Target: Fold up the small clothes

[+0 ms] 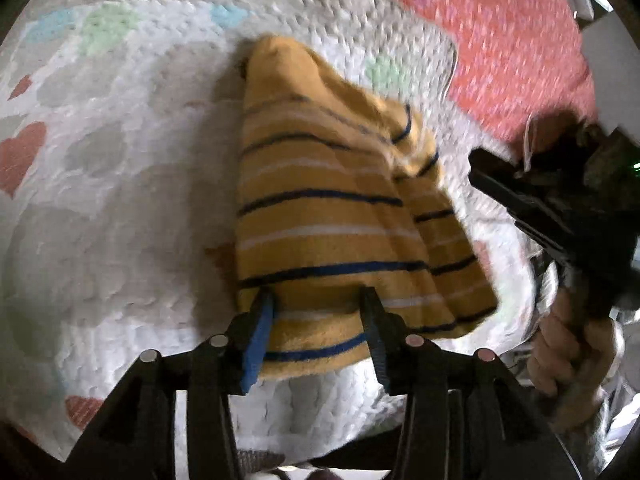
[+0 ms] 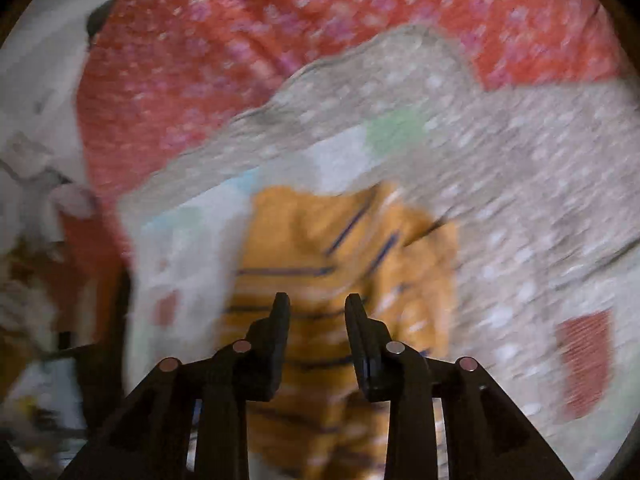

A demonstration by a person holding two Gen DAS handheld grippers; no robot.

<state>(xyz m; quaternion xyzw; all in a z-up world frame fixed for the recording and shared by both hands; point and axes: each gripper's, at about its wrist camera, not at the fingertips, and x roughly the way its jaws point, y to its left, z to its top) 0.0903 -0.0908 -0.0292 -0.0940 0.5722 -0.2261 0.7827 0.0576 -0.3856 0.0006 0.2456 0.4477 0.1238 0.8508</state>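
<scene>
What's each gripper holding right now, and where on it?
Nothing. Left gripper and right gripper are both open above the yellow striped garment, with no cloth pinched.

No text, label, brand, number or sign can be read in either view. The yellow garment (image 1: 328, 216) carries only stripes, the white quilt (image 1: 120, 184) only coloured hearts, and the red cloth (image 1: 492, 40) only a blurred pale print.
</scene>
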